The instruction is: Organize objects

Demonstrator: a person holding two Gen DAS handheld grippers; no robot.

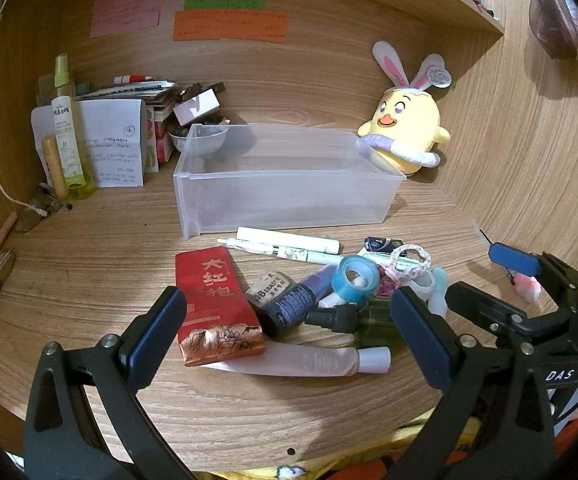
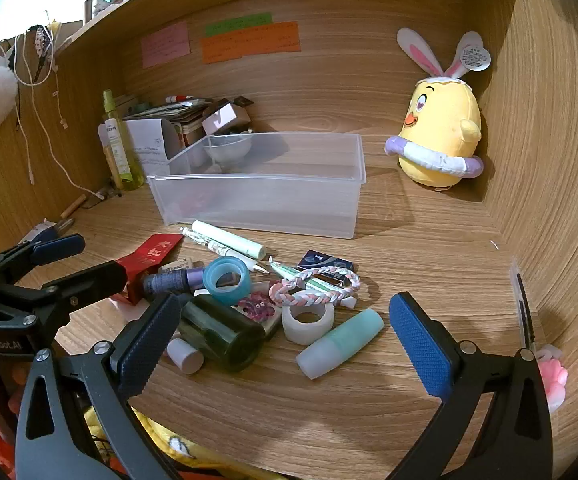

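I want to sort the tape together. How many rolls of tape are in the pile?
2. A blue tape roll leans on the purple bottle mid-pile; a white tape roll lies flat beside the mint tube. Others may be hidden underneath.

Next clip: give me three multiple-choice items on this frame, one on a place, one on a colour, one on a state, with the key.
1. Where does the plush chick stand?
A. inside the bin
B. in the right back corner of the desk
C. on the shelf above

2. What colour is the tea packet?
A. red
B. green
C. white

3. How is the clear bin?
A. full of pens
B. lidded
C. open-topped, nearly empty

Key: B, it sits against the corner walls, right of the bin; A, red with dark characters; C, no lid, loose items lie on the desk before it.
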